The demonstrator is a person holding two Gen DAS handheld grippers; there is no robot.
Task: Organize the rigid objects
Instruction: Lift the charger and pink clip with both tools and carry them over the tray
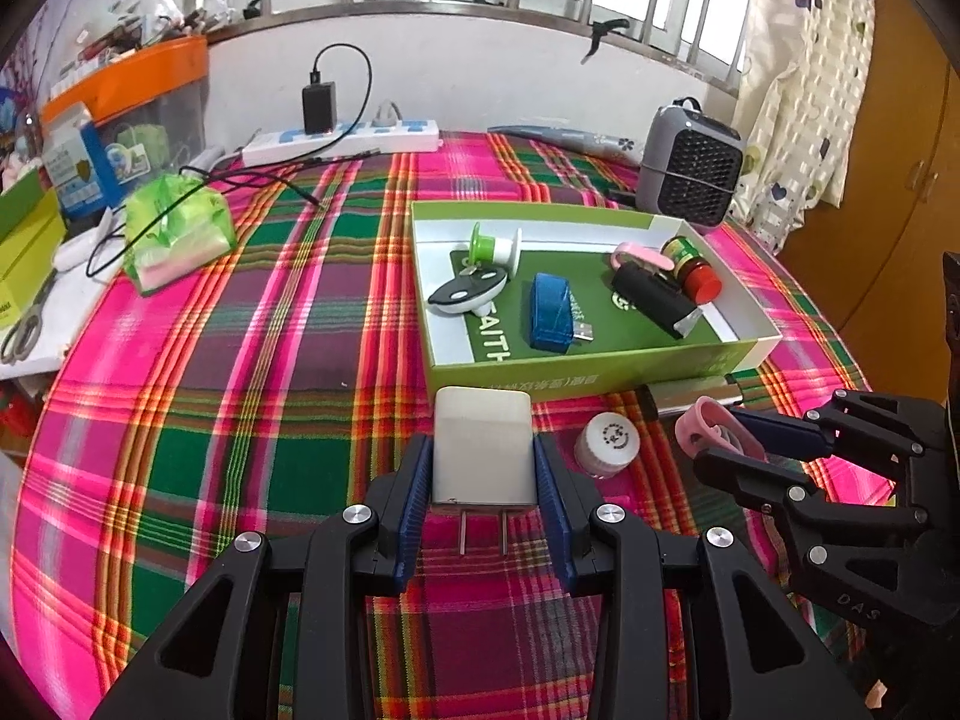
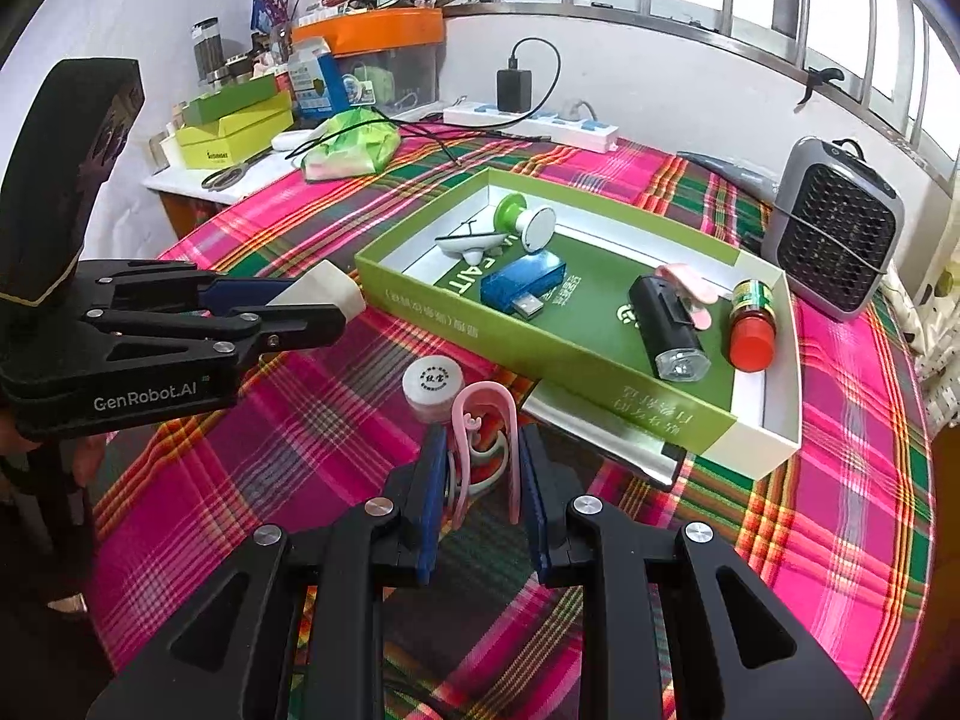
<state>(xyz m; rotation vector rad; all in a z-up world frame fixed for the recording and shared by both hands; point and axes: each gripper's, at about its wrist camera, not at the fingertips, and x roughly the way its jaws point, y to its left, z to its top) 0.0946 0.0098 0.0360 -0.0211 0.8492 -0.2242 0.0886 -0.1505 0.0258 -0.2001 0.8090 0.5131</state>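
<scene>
We hold the plug clamped in the left claw and the pink clip in the right claw; next, probably, into the box.

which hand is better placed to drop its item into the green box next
Left, probably. The left gripper already grips the white charger just short of the green box near wall. The right gripper holds the pink clip farther back.

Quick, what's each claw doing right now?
Left claw: closed on the white charger.
Right claw: closed on the pink clip.
</scene>
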